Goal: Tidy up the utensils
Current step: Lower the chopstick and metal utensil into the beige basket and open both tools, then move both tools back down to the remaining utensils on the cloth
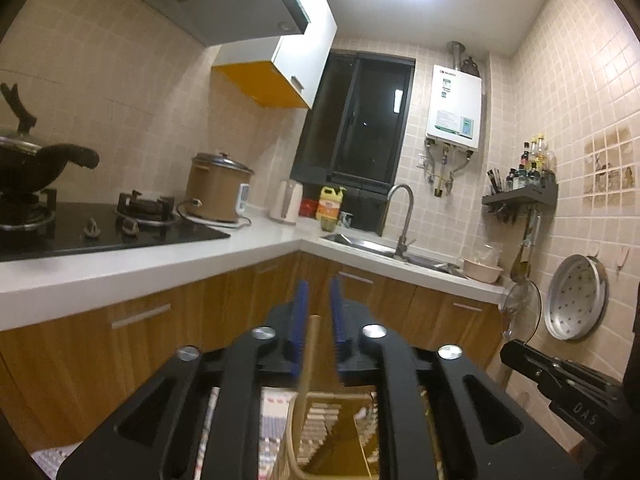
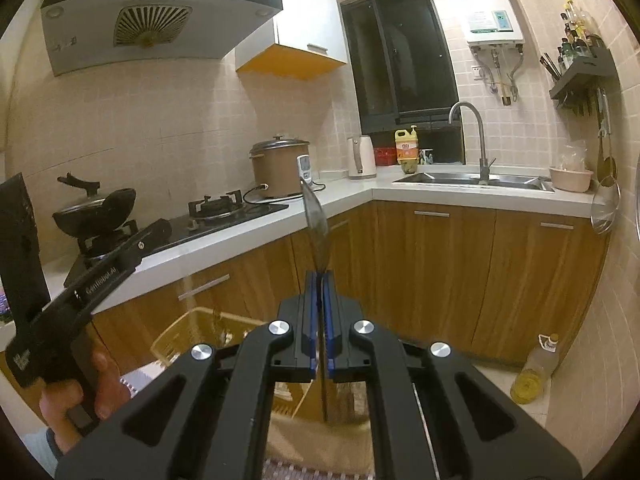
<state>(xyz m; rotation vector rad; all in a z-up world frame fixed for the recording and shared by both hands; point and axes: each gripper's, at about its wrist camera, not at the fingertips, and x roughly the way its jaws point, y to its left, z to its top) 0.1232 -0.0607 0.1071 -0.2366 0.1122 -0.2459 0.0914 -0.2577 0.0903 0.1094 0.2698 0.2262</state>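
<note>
Room: tiled kitchen, white L-shaped counter (image 2: 344, 196) over wood-fronted cabinets, gas hob and rice cooker (image 2: 280, 168) well ahead of both pairs of fingers, sink (image 2: 472, 180) further right.
Below the fingers: woven basket (image 2: 200, 332) with slatted compartments, low and just under both tools; inner layout only partly visible.
Left gripper (image 1: 319, 320): blue pads parted, not pressing anything; gap narrow.
Wooden handle (image 1: 310, 356): pale stick standing upright in the gap between the left pads, nearer the left one, contact not discernible; lower end running down toward the basket, kind of utensil not discernible.
Right gripper (image 2: 320, 320): pads clenched on a metal utensil (image 2: 316, 224).
Metal utensil: thin stem pinched between the pads, curved blade-like head rising above and beyond the fingertips, tail hanging below them over the basket.
Person: bare hand (image 2: 80, 392) wrapped round the left tool's grip, off to the left of the right fingers.
Step in hand: likely dropping utensils into the basket; wooden piece apparently let go, metal piece yet to be placed.
Next move: probably lower the metal utensil's tail into a free compartment, keep it clear of the wooden handle, then release; lift left fingers straight up off the handle.
Risk: tall head may tip the piece over on release.
</note>
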